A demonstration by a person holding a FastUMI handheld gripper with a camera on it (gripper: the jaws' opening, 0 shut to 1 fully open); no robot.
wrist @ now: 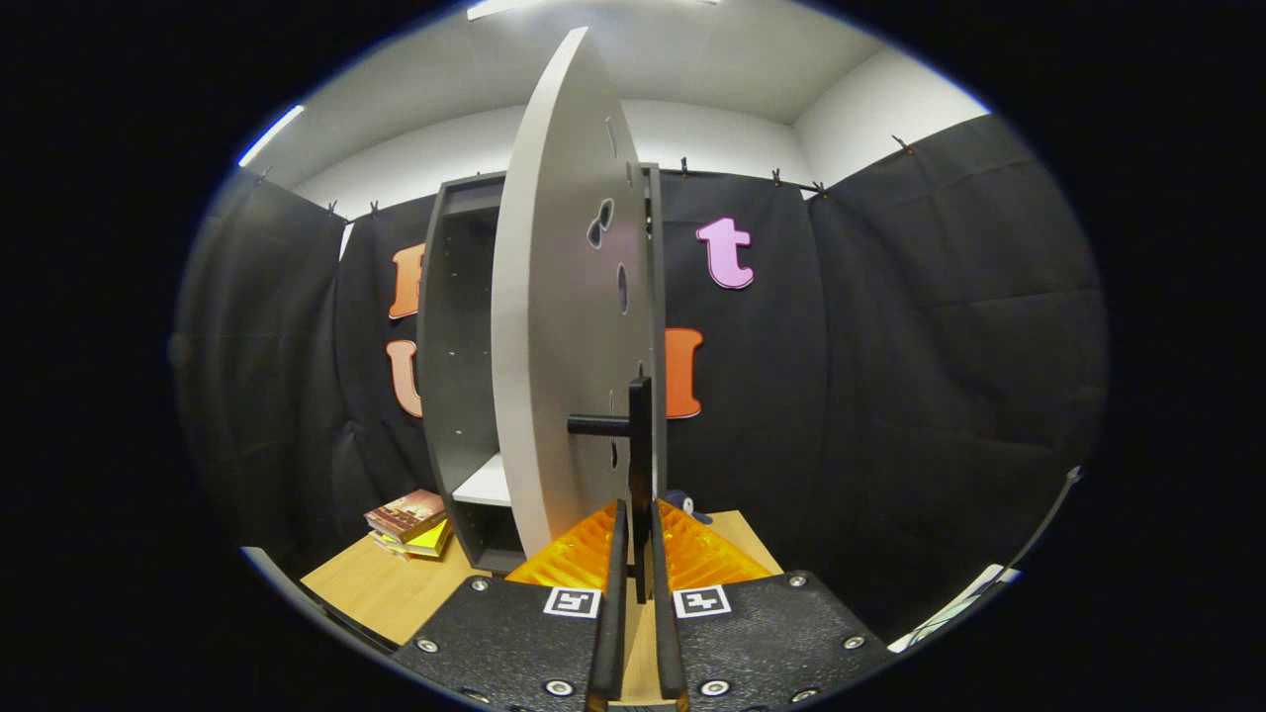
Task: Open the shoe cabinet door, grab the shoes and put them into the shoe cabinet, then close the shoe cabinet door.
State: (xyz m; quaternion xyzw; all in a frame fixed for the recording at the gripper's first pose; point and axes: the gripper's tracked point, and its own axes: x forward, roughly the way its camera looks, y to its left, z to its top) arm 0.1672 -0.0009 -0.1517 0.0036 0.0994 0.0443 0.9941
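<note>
Your tool (639, 554) is clamped on the black bar handle (639, 445) of the pale grey cabinet door (554, 326), already swung open; shoes and closing remain.

tall dark shoe cabinet (457, 376) standing on the wooden tabletop, pale grey door (554, 326) swung open edge-on toward the camera, black bar handle (639, 465) pinched between the gripper (638, 554) fingers, white shelf (485, 485) low inside, dark shoe (684, 502) peeking out behind the door
</note>
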